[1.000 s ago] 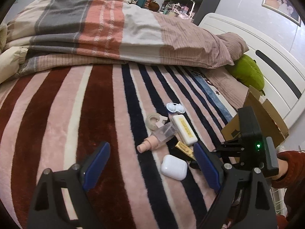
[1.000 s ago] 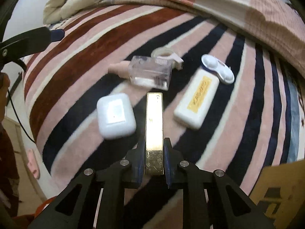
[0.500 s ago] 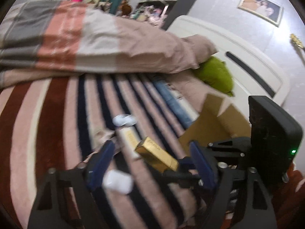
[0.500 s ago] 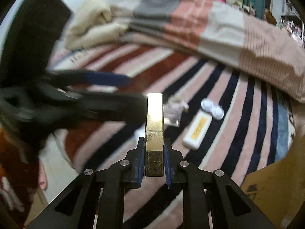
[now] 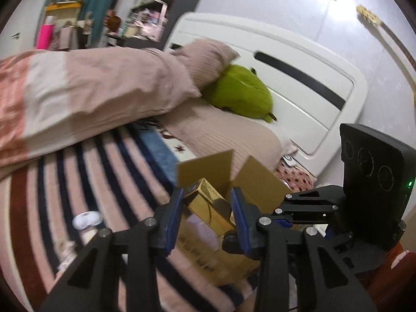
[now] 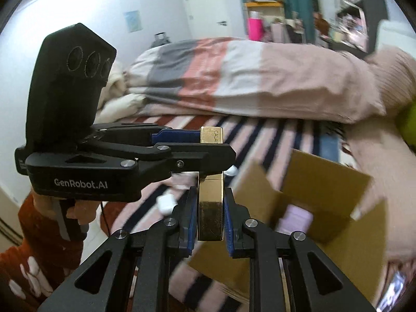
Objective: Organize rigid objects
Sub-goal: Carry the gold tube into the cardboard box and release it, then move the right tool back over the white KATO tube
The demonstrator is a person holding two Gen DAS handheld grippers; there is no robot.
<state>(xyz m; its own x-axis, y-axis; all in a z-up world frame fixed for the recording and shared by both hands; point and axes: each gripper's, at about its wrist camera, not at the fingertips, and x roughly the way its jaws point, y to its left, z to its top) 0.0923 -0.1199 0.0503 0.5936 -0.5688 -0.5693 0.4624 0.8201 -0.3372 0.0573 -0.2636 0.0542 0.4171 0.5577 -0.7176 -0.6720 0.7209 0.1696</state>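
The striped bed blanket (image 5: 78, 182) now lies left and far. 1 second ago the gold box (image 6: 210, 208) lay there; now it hangs near the cardboard box (image 6: 325, 182), ready for dropping. Right gripper (image 6: 210, 215) clamps it; left gripper (image 5: 205, 208) brackets its far end, contact unclear.

Black left gripper (image 6: 208, 145) – blue jaw pads, silver screws, "GenRobot.AI" lettering; rust-red sleeve (image 6: 39, 236).
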